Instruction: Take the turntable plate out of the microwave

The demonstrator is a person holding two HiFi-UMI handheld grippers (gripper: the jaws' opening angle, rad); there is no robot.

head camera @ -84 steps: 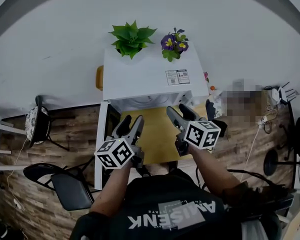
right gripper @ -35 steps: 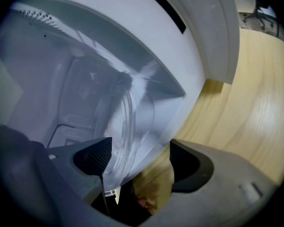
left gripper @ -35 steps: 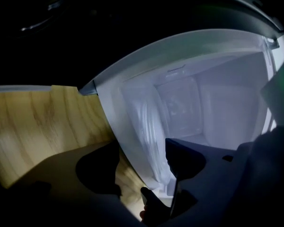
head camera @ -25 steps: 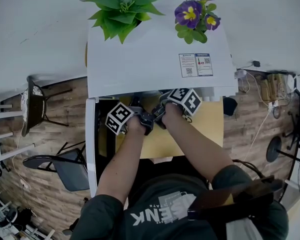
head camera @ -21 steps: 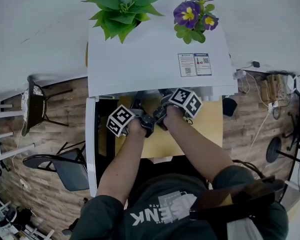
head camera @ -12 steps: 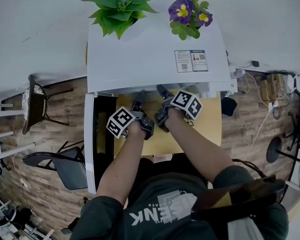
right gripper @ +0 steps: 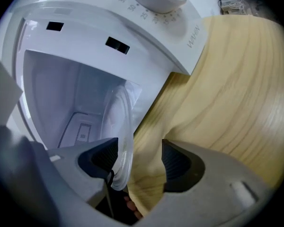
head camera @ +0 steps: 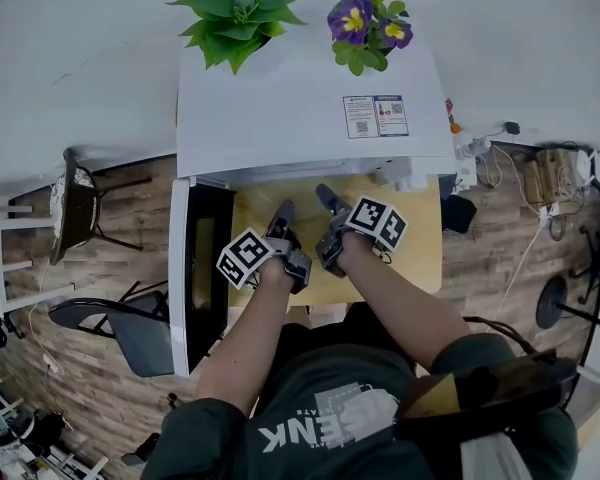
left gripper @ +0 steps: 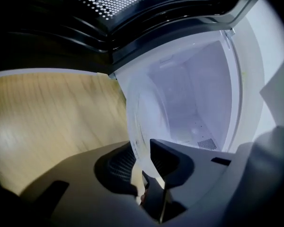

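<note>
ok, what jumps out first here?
The clear glass plate at the mouth of the open white microwave, its rim between both grippers' closing jaws: the left gripper pinches it, the right gripper isn't gripping yet. Next, on the microwave's top, a green plant beside purple flowers.

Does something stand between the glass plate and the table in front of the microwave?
Nothing visible does. The door stands open to the left, and the wooden table just before the plate is bare.
</note>
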